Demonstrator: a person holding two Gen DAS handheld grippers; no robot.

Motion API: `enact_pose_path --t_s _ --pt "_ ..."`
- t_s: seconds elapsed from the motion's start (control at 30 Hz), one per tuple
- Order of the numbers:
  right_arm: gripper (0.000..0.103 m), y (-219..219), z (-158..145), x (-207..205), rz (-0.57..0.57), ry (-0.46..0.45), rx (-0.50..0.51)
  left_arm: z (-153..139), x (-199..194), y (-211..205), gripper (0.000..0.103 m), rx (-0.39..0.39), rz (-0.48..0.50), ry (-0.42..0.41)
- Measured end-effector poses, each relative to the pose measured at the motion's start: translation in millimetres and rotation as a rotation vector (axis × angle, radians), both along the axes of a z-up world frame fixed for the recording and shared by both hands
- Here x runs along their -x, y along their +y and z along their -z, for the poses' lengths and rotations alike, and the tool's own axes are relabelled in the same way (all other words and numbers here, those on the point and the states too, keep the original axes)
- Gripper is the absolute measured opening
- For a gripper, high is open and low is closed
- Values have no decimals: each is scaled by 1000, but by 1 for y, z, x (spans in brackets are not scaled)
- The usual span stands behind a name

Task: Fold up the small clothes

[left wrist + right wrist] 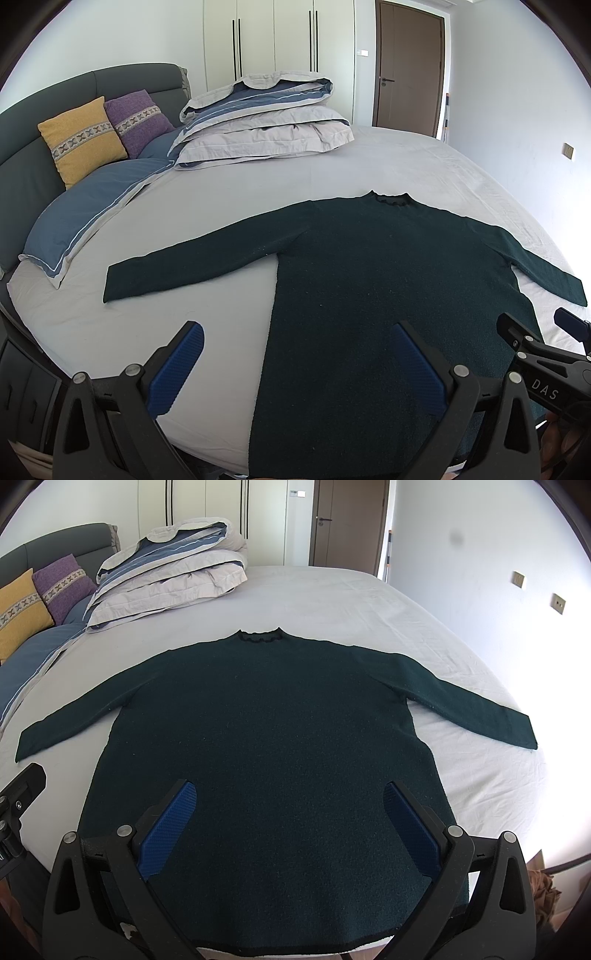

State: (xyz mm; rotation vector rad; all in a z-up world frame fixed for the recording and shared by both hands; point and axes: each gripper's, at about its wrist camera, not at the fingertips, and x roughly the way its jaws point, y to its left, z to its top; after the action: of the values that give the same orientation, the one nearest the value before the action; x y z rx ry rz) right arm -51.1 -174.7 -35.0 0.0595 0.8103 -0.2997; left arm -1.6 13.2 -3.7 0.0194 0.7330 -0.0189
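Observation:
A dark green long-sleeved sweater (pixel 369 277) lies flat on the bed, both sleeves spread out, collar at the far side. It also shows in the right wrist view (pixel 266 731). My left gripper (pixel 295 354) is open and empty, held above the sweater's lower left edge, its left pad over the sheet. My right gripper (pixel 290 812) is open and empty, above the sweater's lower body near the hem. The right gripper also shows at the right edge of the left wrist view (pixel 535 332).
The bed (pixel 221 192) has a light grey sheet. A folded duvet (pixel 266 118) lies at the back left, beside a blue pillow (pixel 85 218) and yellow (pixel 81 140) and purple (pixel 136 118) cushions against the headboard. A wardrobe and brown door (pixel 410 66) stand behind.

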Motion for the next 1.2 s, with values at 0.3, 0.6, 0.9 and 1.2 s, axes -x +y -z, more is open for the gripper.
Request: enact_pose_path --t_s 0.3,0.6,0.9,1.2 --pt "103 0 0 0 -1 2 1 3 2 -1 103 1 1 0" --pt "103 0 2 -1 -5 9 4 4 3 -1 103 3 0 1" --pt "103 1 2 -3 -7 13 1 6 1 1 103 11 -13 5" --pt "103 -48 8 -3 24 -26 -127 18 3 -5 103 -66 1 -22"
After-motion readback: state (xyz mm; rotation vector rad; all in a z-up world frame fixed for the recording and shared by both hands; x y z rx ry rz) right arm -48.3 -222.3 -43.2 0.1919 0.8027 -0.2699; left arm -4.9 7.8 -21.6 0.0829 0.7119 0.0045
